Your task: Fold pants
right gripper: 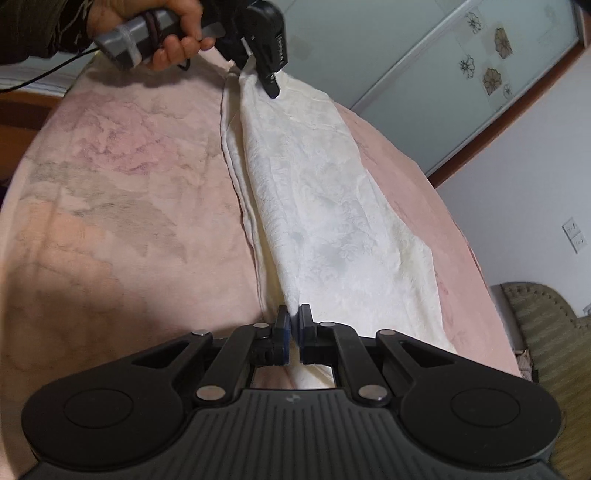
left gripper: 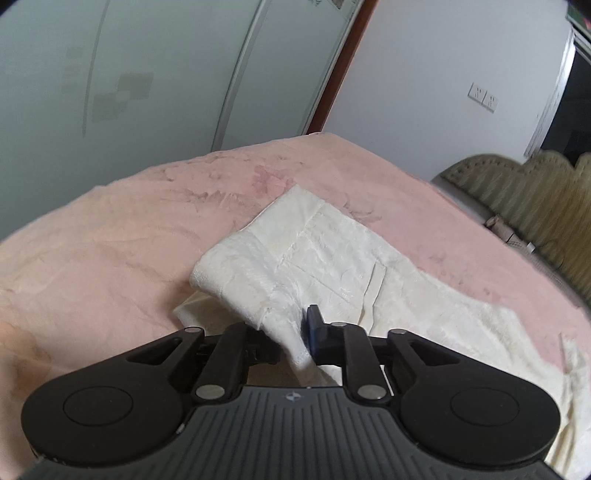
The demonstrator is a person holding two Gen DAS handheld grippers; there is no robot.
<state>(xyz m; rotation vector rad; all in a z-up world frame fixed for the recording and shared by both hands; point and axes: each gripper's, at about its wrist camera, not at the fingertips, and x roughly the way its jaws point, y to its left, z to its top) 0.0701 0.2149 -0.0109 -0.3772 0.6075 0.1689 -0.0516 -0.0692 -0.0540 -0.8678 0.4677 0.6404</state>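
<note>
- The white pants (right gripper: 314, 206) lie stretched out long across the pink bed cover (right gripper: 122, 206), and you've got them pinched at both ends.
- In the left wrist view the same pants (left gripper: 332, 258) show a folded-over end sitting on the cover, with the rest trailing off to the right edge.
- Your right tool (right gripper: 294, 328) is clamped narrow on the near end of the cloth; fabric runs straight between the blue pads.
- Your left tool (right gripper: 264, 79) grips the far end, and the cloth rises to it in a gathered peak, lifted off the bed.
- Up close, that left tool (left gripper: 291, 339) has a fold of white fabric bunched between its fingers, jaws narrow around it.
- Your left hand (right gripper: 173, 33) wraps the grey handle at the top of the right wrist view, dark sleeve behind it.
- A green ribbed sofa (right gripper: 546, 332) sits beside the bed, near a pale wardrobe door (right gripper: 461, 85) with flower prints.
</note>
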